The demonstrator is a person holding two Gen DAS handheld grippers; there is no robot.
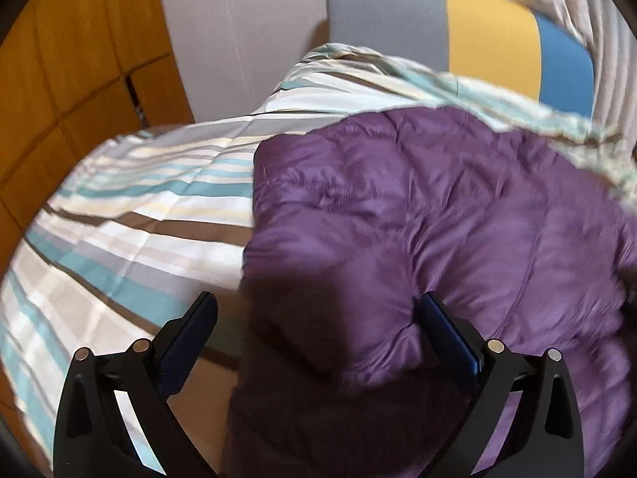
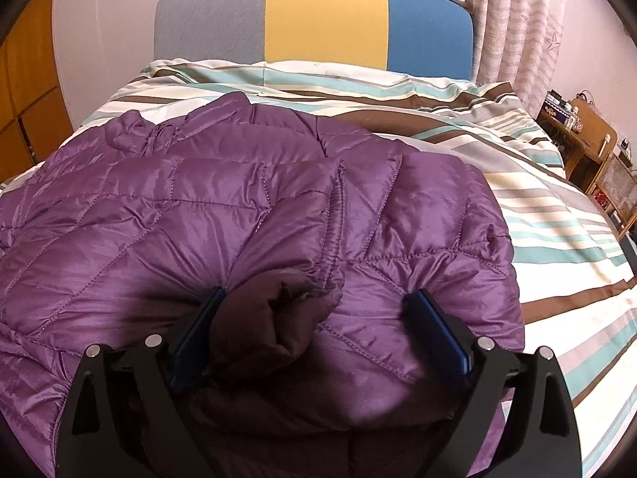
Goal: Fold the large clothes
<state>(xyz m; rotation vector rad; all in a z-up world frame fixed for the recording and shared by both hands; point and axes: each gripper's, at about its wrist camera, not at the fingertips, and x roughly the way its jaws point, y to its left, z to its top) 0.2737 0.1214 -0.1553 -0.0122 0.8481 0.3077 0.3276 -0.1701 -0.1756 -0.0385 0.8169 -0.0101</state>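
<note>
A purple quilted jacket (image 2: pixel 247 215) lies spread across the near part of a bed (image 2: pixel 557 215), on a striped duvet of cream, teal, grey and brown bands. The right claw (image 2: pixel 318 306) hangs over the jacket's near edge with its jaws spread wide; a sleeve cuff (image 2: pixel 286 298) with a gathered elastic band sits bunched between them, touching the left pad, while the right pad stands clear, so nothing is clamped. The sleeve looks laid inward over the body, likely the first tuck of a fold. The left claw (image 1: pixel 318 310) is likewise released, jaws wide, poised above the jacket's left edge where the purple cloth meets the duvet; the fabric under it is in shadow and no pad presses on it. That view is blurred, so fine detail is lost there. The jacket shell is thin, glossy and slippery-looking, stitched in slanting channels that puff with filling; it creases softly and would tend to spring back or slide when folded. The collar end points toward the headboard (image 2: pixel 318 16), a padded panel in grey, yellow and blue blocks. A patterned curtain (image 2: pixel 529 20) hangs behind, and a wooden side table (image 2: pixel 585 139) stands well apart at the right. Both claws sit at the near hem, probably placed to take the next fold.
</note>
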